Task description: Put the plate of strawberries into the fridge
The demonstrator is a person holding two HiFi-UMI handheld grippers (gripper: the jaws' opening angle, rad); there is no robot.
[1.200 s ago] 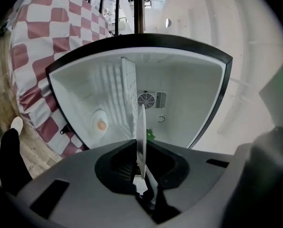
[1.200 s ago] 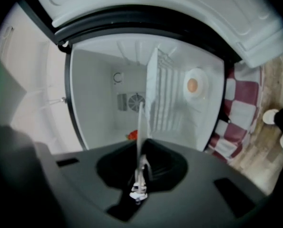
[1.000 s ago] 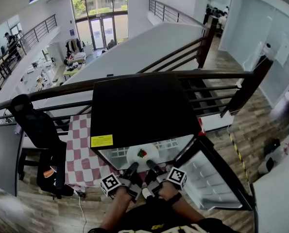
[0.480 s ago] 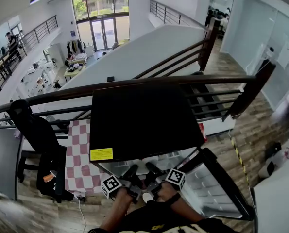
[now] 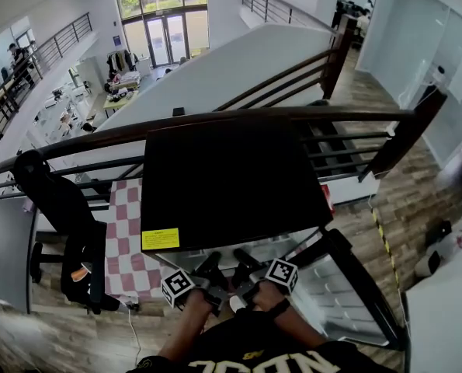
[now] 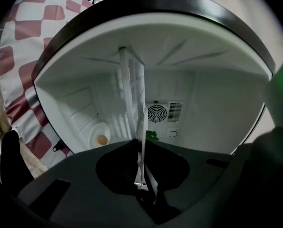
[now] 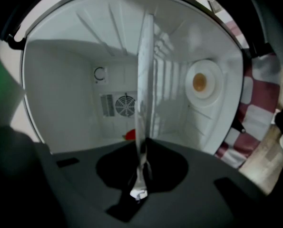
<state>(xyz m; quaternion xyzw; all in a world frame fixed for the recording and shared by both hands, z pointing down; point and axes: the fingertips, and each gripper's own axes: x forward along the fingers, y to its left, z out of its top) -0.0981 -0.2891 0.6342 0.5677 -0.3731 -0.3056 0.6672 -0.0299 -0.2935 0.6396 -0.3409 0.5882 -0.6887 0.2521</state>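
Observation:
The white plate (image 6: 140, 103) shows edge-on in both gripper views, inside the open white fridge compartment (image 6: 212, 99). My left gripper (image 6: 143, 175) is shut on its rim, and my right gripper (image 7: 140, 175) is shut on the opposite rim of the plate (image 7: 145, 80). A strawberry's green leaf (image 6: 152, 136) and red flesh (image 7: 129, 135) peek out beside the plate. In the head view both grippers, left (image 5: 212, 266) and right (image 5: 243, 261), reach under the fridge's black top (image 5: 231, 185), which hides the plate.
The fridge door (image 5: 355, 286) hangs open at the right. A red-and-white checked cloth (image 5: 126, 231) lies left of the fridge, with a black office chair (image 5: 60, 208) beyond. A dark railing (image 5: 215, 119) runs behind. A fan vent (image 6: 158, 113) sits on the fridge's back wall.
A second ago the plate with strawberries showed at the fridge opening in the head view. Both grippers have carried it inward and slightly down, so the black top now hides it.

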